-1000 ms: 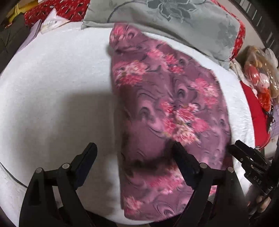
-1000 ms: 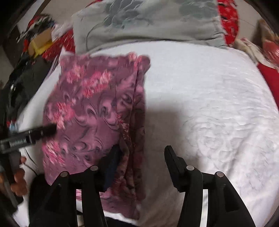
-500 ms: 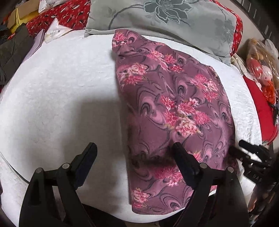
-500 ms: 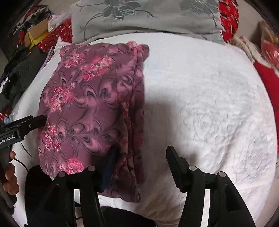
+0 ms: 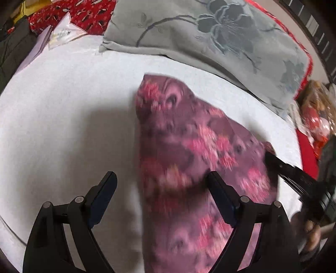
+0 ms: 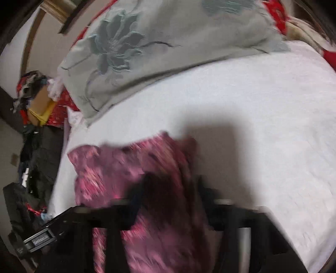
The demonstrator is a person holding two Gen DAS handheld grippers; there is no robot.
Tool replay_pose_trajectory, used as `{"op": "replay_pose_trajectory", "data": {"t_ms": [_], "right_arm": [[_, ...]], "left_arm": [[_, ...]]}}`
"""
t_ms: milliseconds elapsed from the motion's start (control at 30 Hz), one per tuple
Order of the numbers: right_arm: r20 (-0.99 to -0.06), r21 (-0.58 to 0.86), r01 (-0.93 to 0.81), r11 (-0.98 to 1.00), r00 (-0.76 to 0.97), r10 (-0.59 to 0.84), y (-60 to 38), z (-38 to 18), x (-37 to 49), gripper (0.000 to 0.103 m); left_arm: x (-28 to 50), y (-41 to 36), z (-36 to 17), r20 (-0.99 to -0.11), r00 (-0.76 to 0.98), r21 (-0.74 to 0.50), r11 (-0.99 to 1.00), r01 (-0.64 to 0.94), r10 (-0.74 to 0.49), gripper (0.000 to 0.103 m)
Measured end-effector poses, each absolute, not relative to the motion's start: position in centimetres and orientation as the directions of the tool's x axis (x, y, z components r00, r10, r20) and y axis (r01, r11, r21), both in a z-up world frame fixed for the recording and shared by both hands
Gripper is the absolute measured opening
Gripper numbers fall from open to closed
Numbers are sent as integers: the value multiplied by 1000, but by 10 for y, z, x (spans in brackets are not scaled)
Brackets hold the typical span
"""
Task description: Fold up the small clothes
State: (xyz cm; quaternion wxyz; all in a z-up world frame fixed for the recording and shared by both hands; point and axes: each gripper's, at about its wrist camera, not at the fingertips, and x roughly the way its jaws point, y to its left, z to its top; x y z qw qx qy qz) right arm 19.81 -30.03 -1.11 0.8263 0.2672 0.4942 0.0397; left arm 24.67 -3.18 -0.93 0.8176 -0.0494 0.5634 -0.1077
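Note:
A purple garment with pink flowers (image 5: 189, 159) lies folded lengthwise on the white bed cover (image 5: 63, 117). My left gripper (image 5: 161, 189) is open, its jaws wide, straddling the garment's left edge; the left finger is over bare cover, the right finger over cloth. The garment also shows in the right wrist view (image 6: 134, 174), blurred by motion. My right gripper (image 6: 168, 193) is open over the garment's right edge, low and close to the cloth. The right gripper's finger shows in the left wrist view (image 5: 292, 168) at the garment's right side.
A grey pillow with a flower print (image 5: 210, 35) lies across the far side of the bed. Red bedding (image 5: 69, 12) and papers (image 5: 61, 33) sit at the far left. Dark clothes and a box (image 6: 40, 100) lie off the bed's left side.
Both grippers have moved forward and lower over the garment, so it looks larger and blurred. The right gripper has tilted and shifted left along the cloth's right edge.

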Motion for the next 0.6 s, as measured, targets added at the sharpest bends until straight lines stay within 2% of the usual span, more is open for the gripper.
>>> {"op": "replay_pose_trajectory", "data": {"t_ms": [67, 133, 200, 233, 267, 333, 433, 467, 533, 600], "right_arm": [[-801, 455, 186, 871, 512, 309, -295, -14, 210, 10], [-839, 395, 195, 898, 474, 266, -292, -28, 219, 21], [-844, 359, 170, 918, 478, 242, -292, -23, 219, 24], [-848, 339, 152, 929, 477, 231, -292, -14, 216, 30], [-845, 328, 139, 934, 485, 225, -293, -6, 211, 31], [-828, 329, 64, 942, 499, 255, -291, 11, 194, 34], [-822, 342, -57, 938, 466, 328, -284, 20, 162, 56], [-831, 333, -67, 941, 450, 326, -282, 16, 152, 57], [-894, 225, -69, 972, 381, 234, -274, -7, 141, 59], [-906, 147, -51, 988, 394, 155, -274, -16, 134, 74]], "left_arm": [[262, -33, -27, -922, 306, -218, 972, 93, -236, 89], [272, -31, -38, -928, 263, -256, 965, 60, -263, 93], [270, -27, -27, -923, 266, -270, 961, 62, -277, 93], [263, -23, -16, -916, 289, -264, 961, 84, -277, 93], [256, -21, -9, -909, 309, -261, 960, 100, -279, 93], [231, -13, 6, -890, 353, -254, 957, 144, -289, 93], [196, -10, 0, -893, 350, -235, 957, 172, -282, 93], [194, -11, -10, -904, 330, -223, 958, 181, -272, 93], [186, -18, -30, -930, 272, -203, 961, 186, -249, 94], [178, -13, -24, -925, 285, -211, 964, 161, -250, 93]]}}
